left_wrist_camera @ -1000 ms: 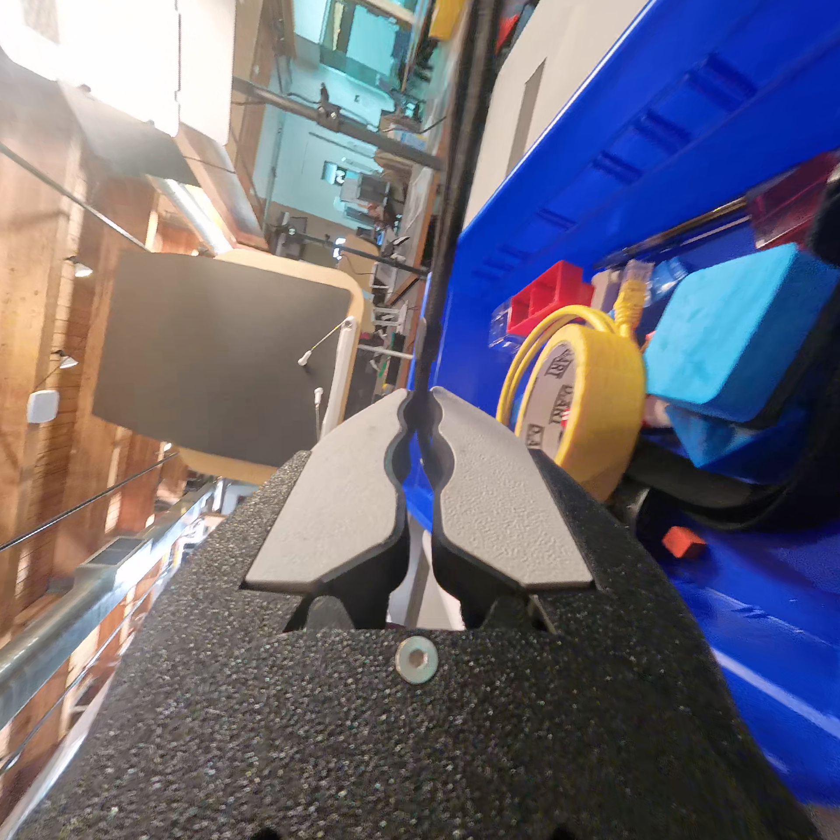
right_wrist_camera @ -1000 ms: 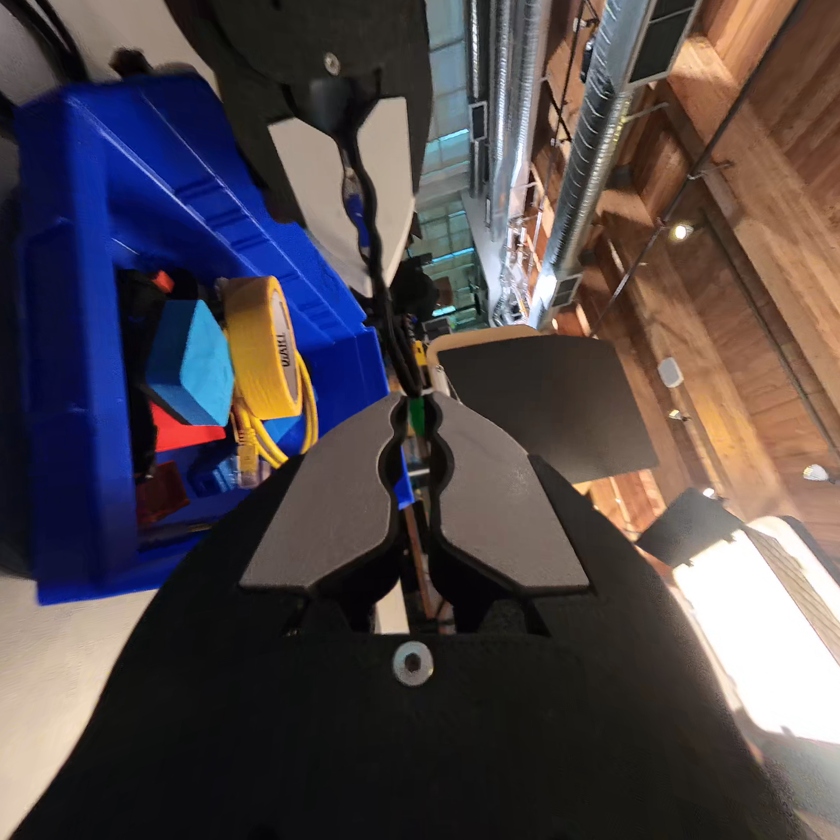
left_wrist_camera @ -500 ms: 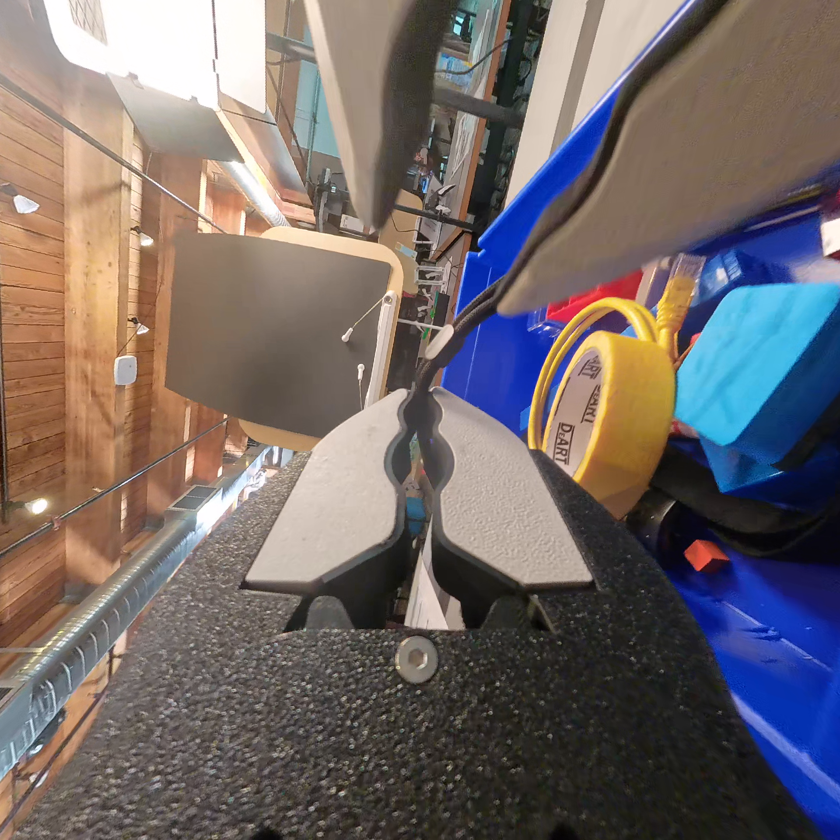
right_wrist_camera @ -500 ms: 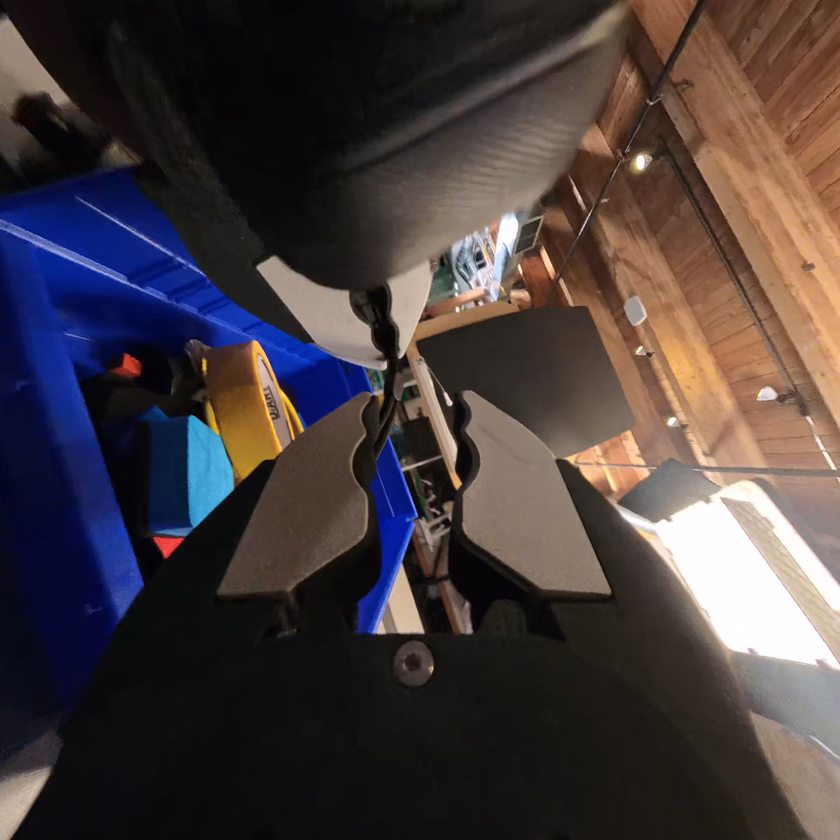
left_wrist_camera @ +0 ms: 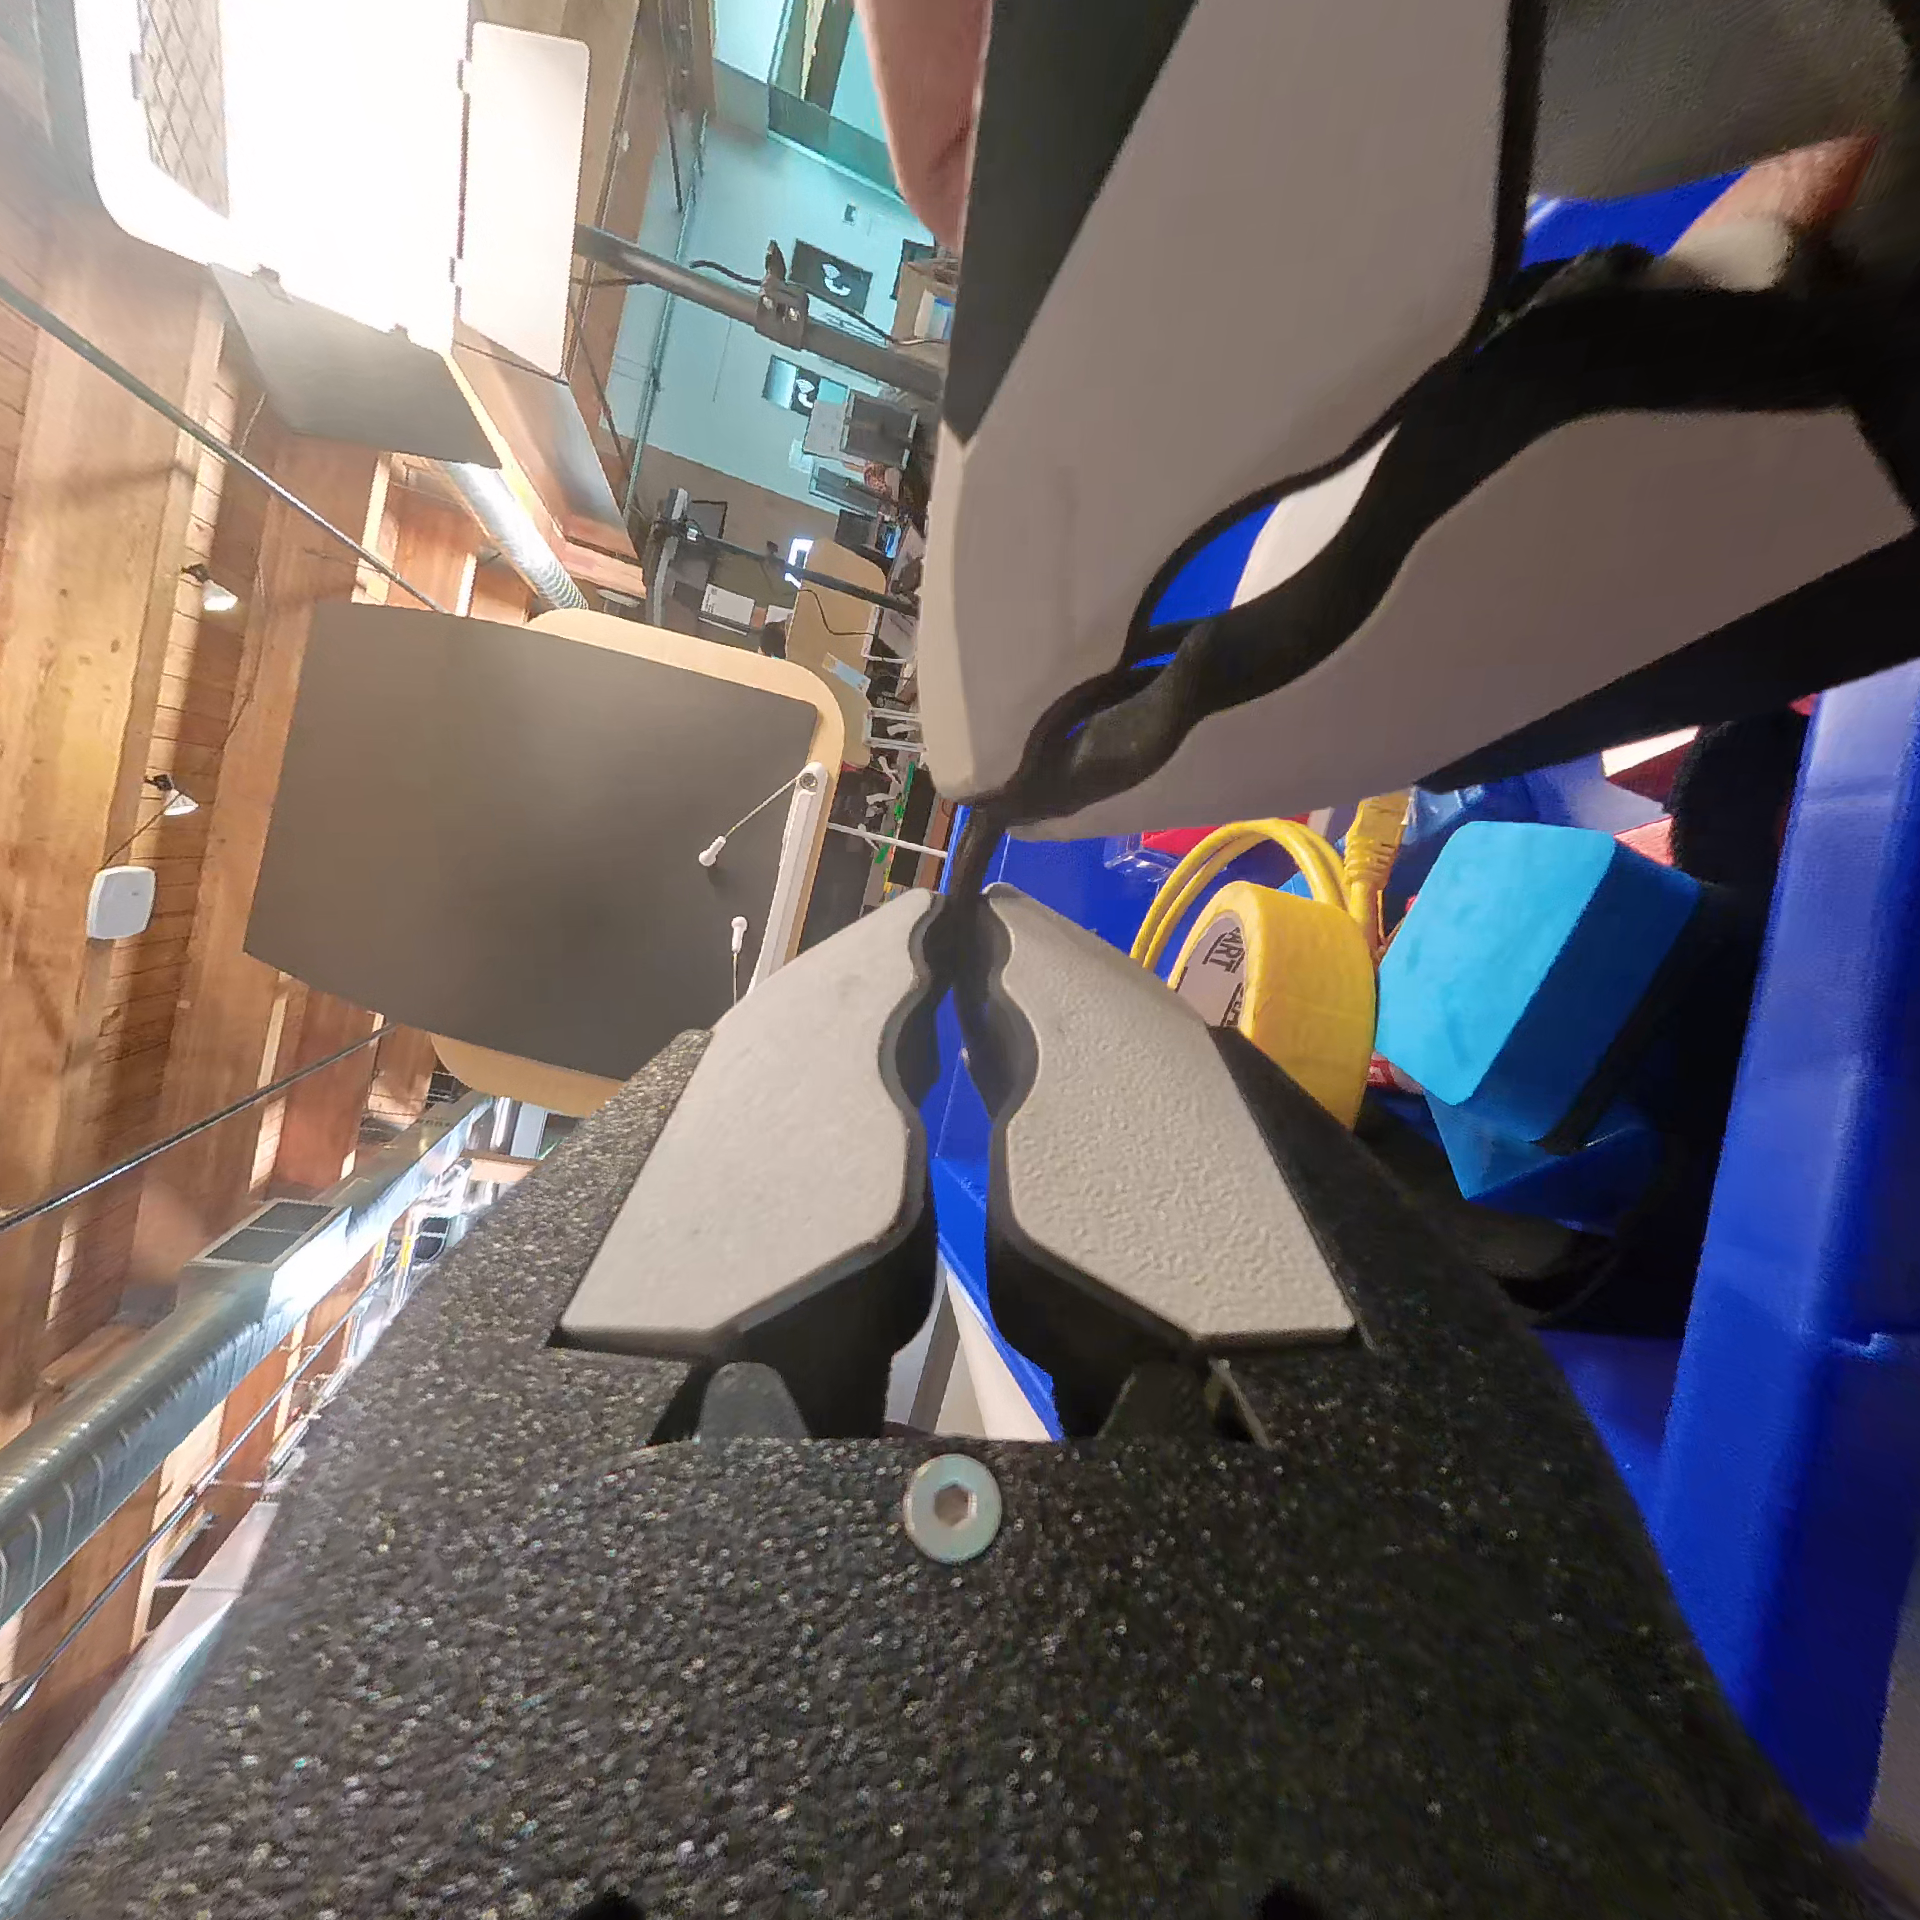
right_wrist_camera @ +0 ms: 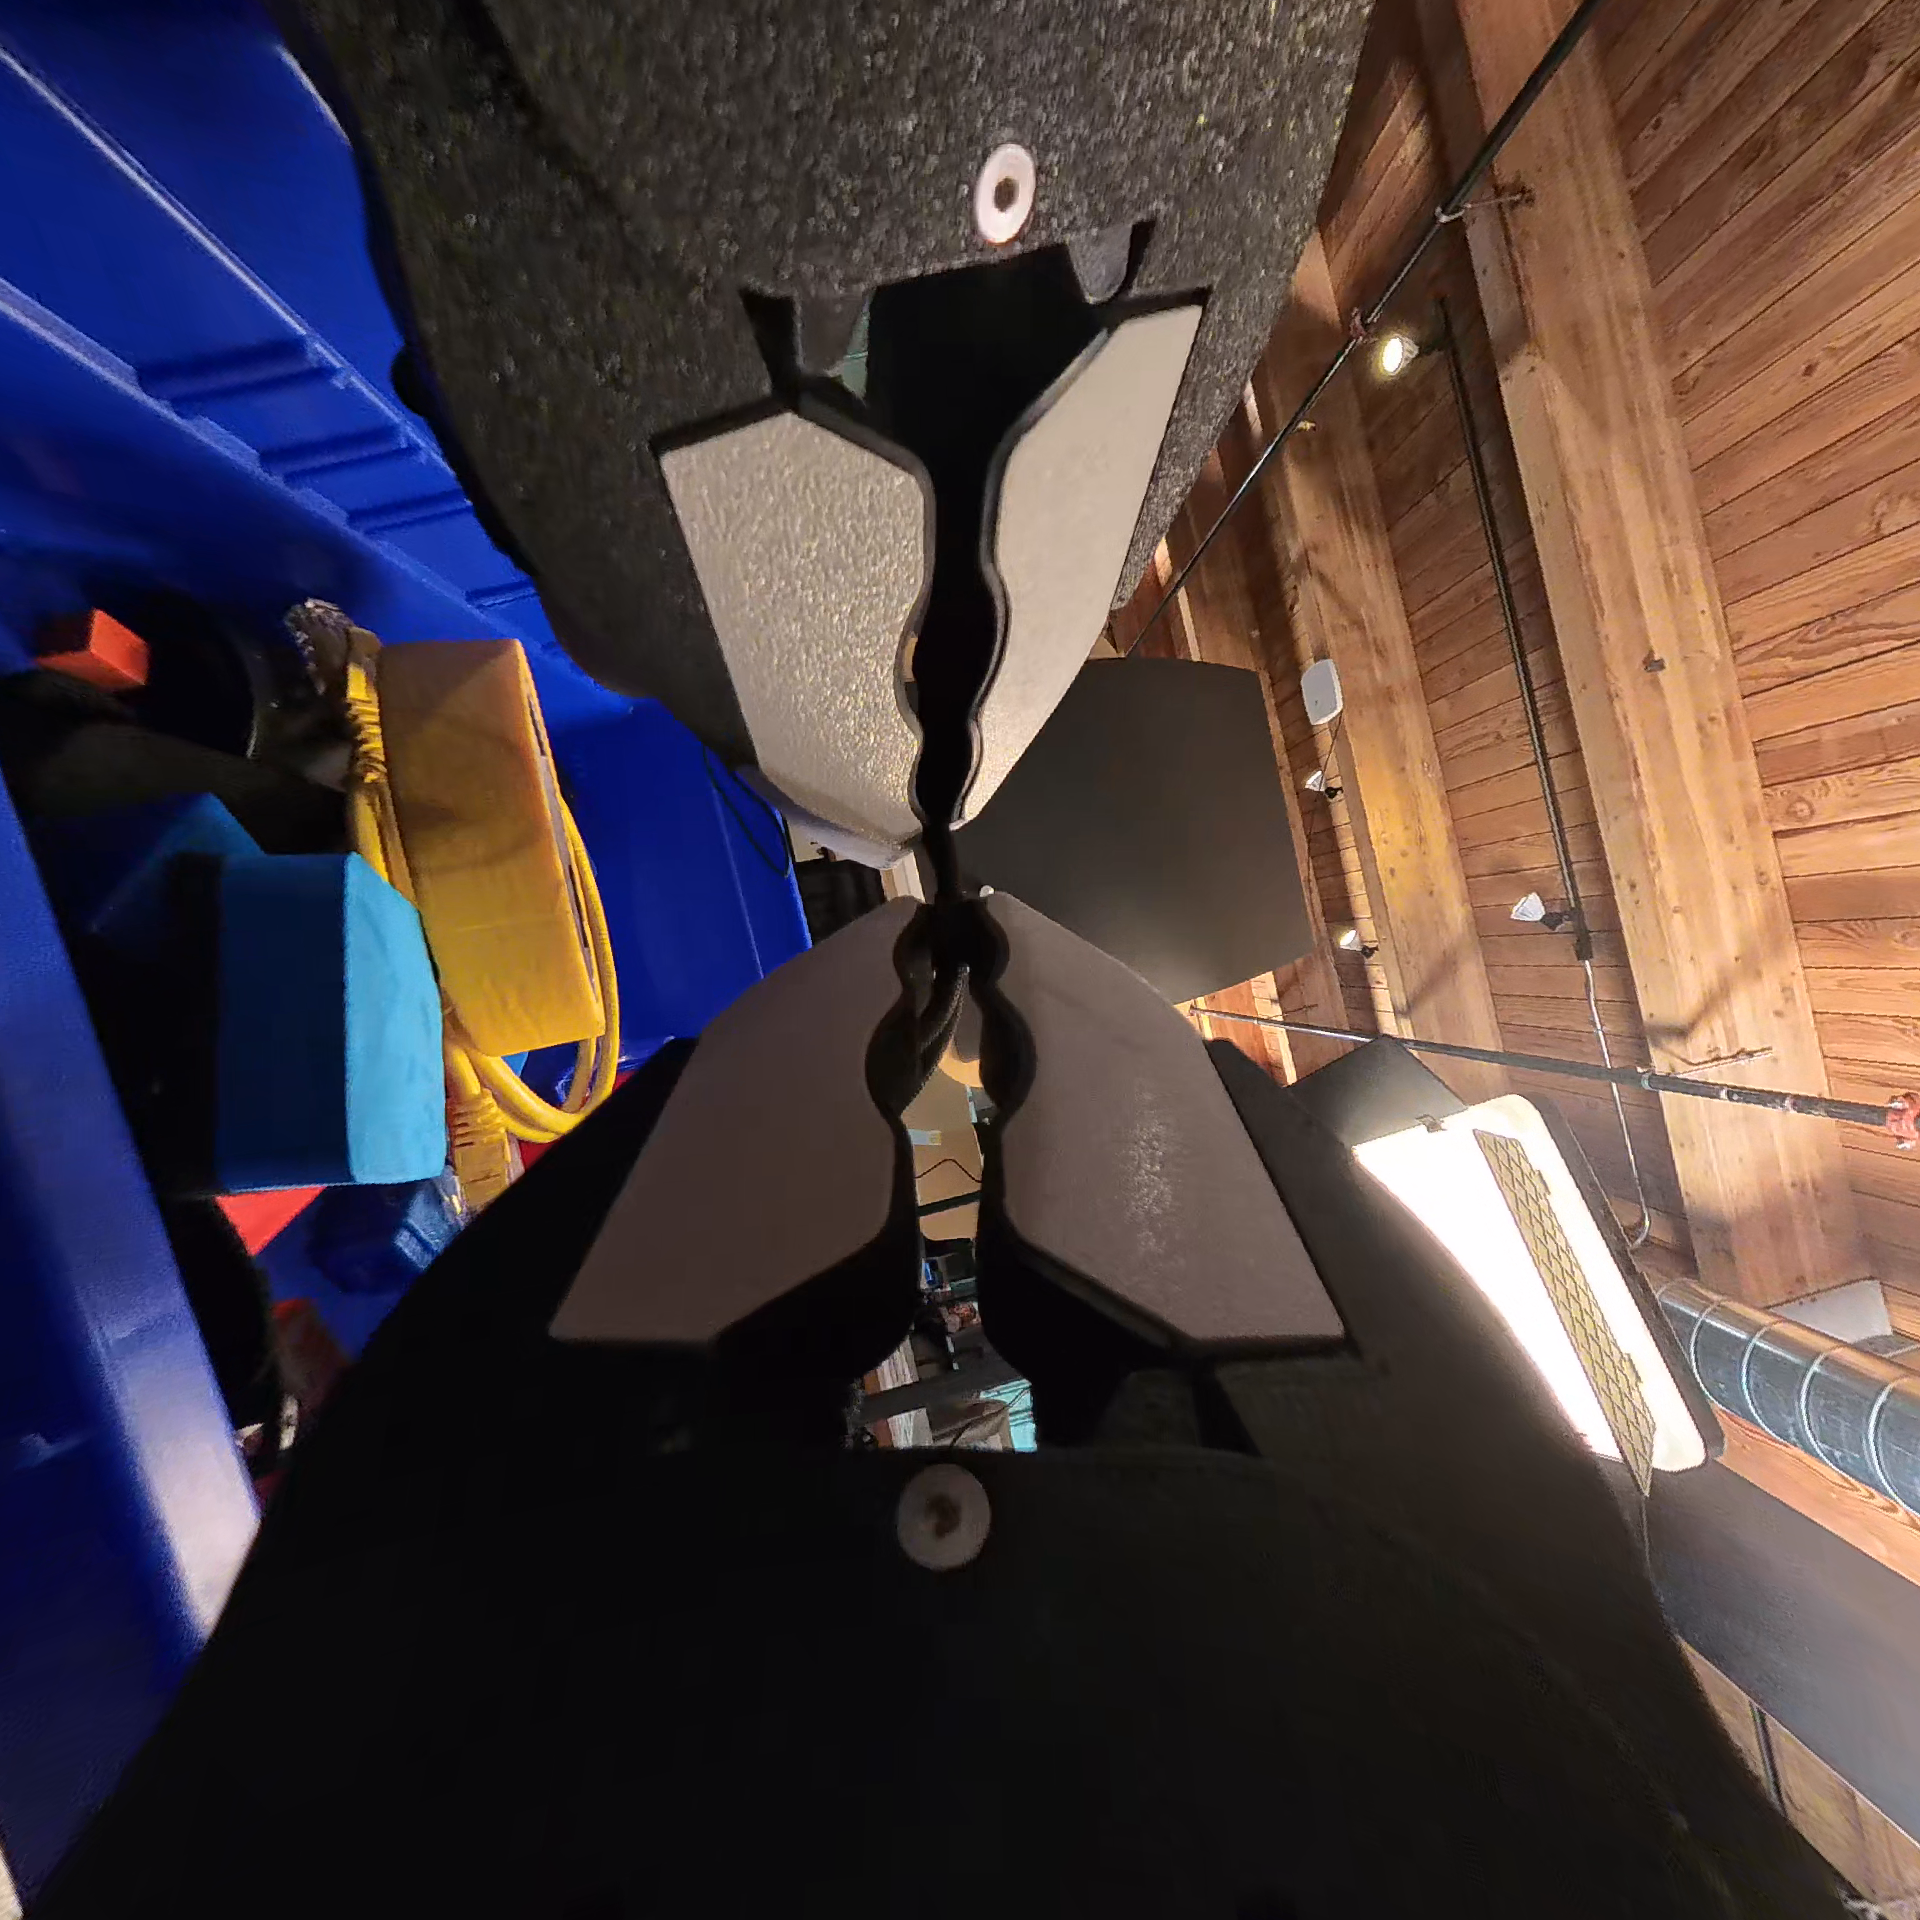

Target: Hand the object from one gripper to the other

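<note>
Black braided cord (left_wrist_camera: 961, 883) is the thing being passed, and it now runs taut between two sets of fingers that meet tip to tip at the centre of both views. Half a second ago the right gripper (right_wrist_camera: 951, 920) stood with its fingers apart, the cord only brushing one pad; now they have come together on it, a twisted loop of cord showing in the scalloped gap behind the tips. The left gripper (left_wrist_camera: 961, 920) has not let go: its fingers stay clamped on the same cord, as they were a second ago. In the left wrist view the right gripper fills the upper right of the frame, far closer than before, with cord trailing back between its fingers.

So both grippers hold the cord at once, which I judge to be the midpoint of the handover: the receiving grip looks made, and the release is not yet done. A blue bin (left_wrist_camera: 1787, 1143) with a yellow tape roll (left_wrist_camera: 1278, 997) and a blue foam block (left_wrist_camera: 1527, 956) sits at the right of that view, untouched.
</note>
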Motion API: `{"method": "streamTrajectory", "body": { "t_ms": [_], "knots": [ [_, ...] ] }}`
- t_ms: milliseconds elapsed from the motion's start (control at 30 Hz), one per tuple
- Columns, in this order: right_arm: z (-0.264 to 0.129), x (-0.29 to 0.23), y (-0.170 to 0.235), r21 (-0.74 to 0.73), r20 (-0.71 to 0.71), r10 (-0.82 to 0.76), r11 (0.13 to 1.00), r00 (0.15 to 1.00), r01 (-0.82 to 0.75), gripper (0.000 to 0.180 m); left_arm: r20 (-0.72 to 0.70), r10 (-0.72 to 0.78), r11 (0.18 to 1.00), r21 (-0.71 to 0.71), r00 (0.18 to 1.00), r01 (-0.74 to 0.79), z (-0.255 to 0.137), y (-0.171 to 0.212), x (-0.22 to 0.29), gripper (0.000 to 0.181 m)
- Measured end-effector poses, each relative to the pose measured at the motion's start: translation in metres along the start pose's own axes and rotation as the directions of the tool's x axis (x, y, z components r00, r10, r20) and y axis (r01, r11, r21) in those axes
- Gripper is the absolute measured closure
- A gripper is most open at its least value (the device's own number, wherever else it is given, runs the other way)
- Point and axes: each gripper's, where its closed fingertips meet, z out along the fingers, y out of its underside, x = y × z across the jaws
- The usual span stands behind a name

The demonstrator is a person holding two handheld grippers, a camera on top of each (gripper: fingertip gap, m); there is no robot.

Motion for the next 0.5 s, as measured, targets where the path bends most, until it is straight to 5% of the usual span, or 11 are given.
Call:
{"method": "streamTrajectory", "body": {
  "t_ms": [500],
  "knots": [
    [-0.002, -0.002, 0.016, -0.028, 0.026, -0.016, 0.999, 1.0, 0.016, 0.175, -0.002, -0.014, 1.0, -0.028, 1.0, 0.014, 0.004, 0.014, -0.002, 0.178]
  ]
}}
